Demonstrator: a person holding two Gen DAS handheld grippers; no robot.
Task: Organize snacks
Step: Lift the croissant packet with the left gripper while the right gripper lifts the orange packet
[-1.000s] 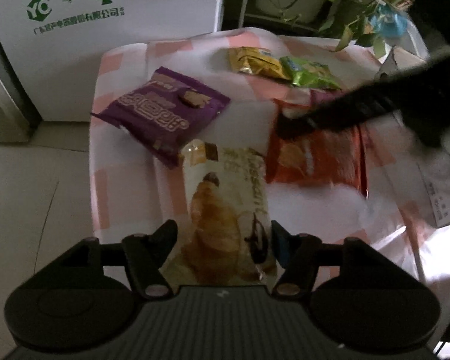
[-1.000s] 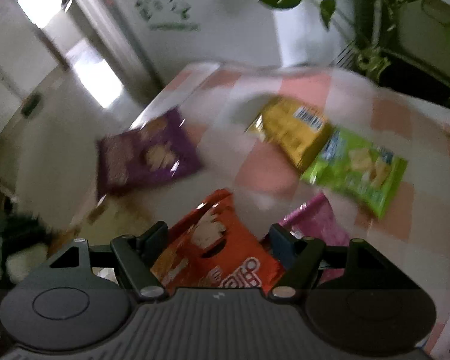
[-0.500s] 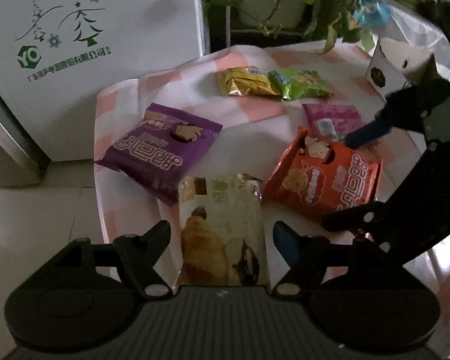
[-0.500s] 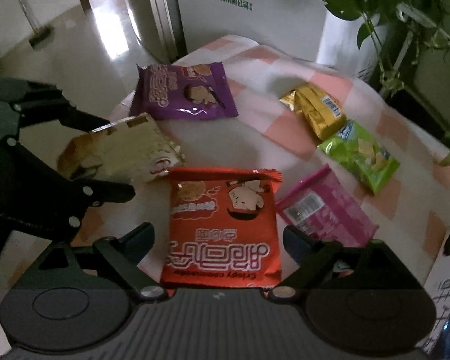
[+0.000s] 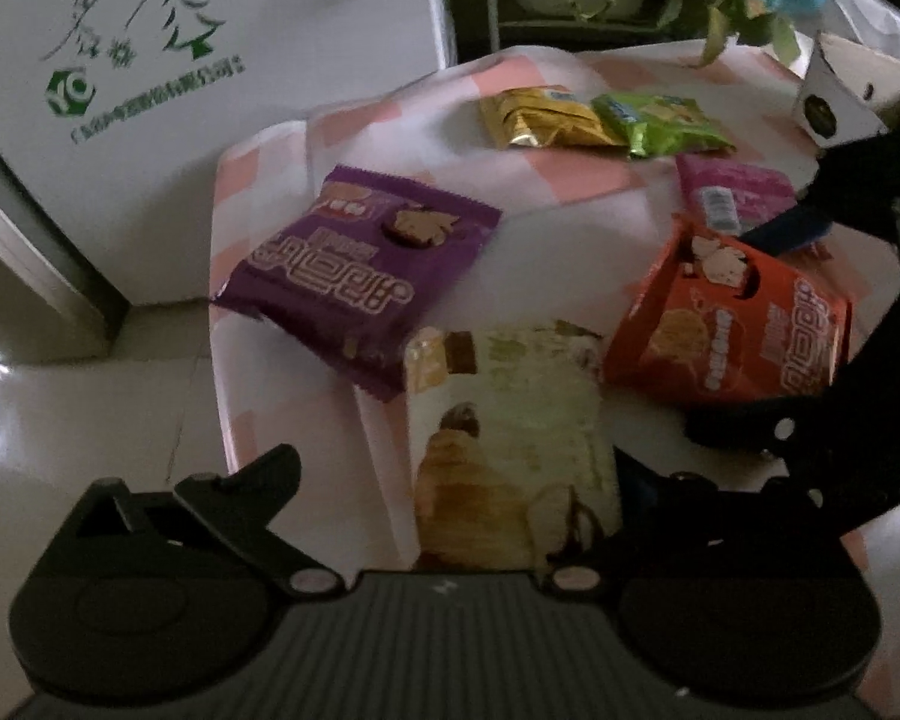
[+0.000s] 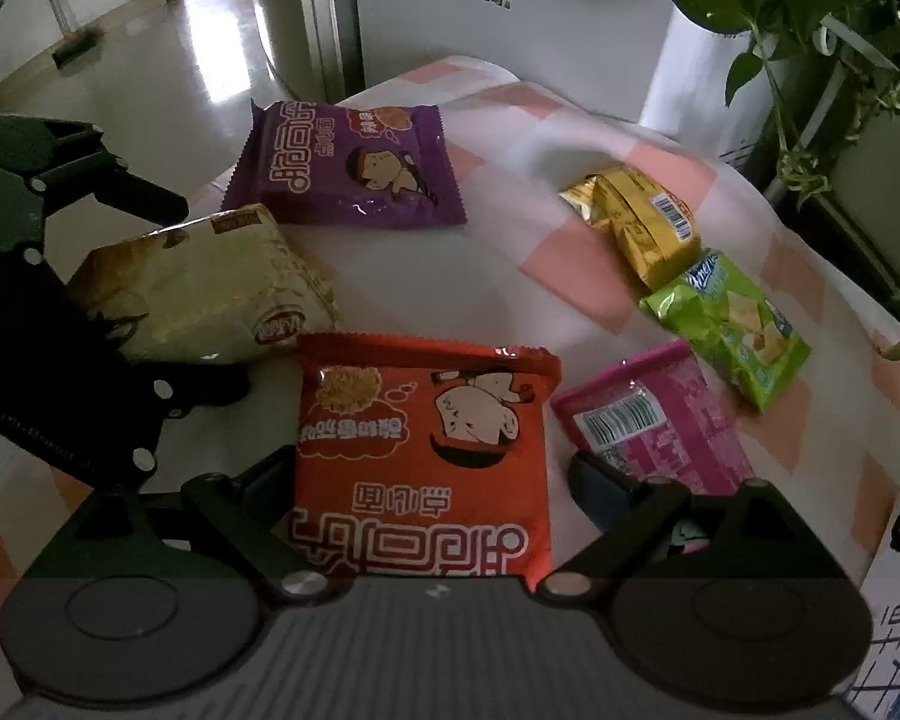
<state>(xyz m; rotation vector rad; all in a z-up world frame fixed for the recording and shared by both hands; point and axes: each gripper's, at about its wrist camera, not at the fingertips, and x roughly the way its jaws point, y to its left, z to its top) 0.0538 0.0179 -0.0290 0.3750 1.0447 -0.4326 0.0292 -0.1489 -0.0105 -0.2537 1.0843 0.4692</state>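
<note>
Six snack packets lie flat on a table covered by a pink-and-white checked cloth, and their layout suggests sorting by size: the three large ones sit toward the near-left part of the cloth, the three small ones toward the far-right. The left gripper hangs over the cream croissant packet, and its fingers are opening, spread wide to either side of the packet; the left finger stands clearly apart from the wrapper, while the right one is lost in dark shadow, so contact there cannot be told. The packet looks to rest on the cloth under its own weight, which reads as a release rather than a grip. The right gripper stands over the orange noodle packet in the same way, its fingers also opening, the packet lying between them with no visible squeeze or crumple in the wrapper. The croissant packet and the orange noodle packet sit just beside each other, close to the purple noodle packet, probably so that the big bags form one group. The yellow packet and the green packet touch end to end, and the pink packet lies near them, just beside the orange one. A white carton stands at the table's far-right corner, untouched.
</note>
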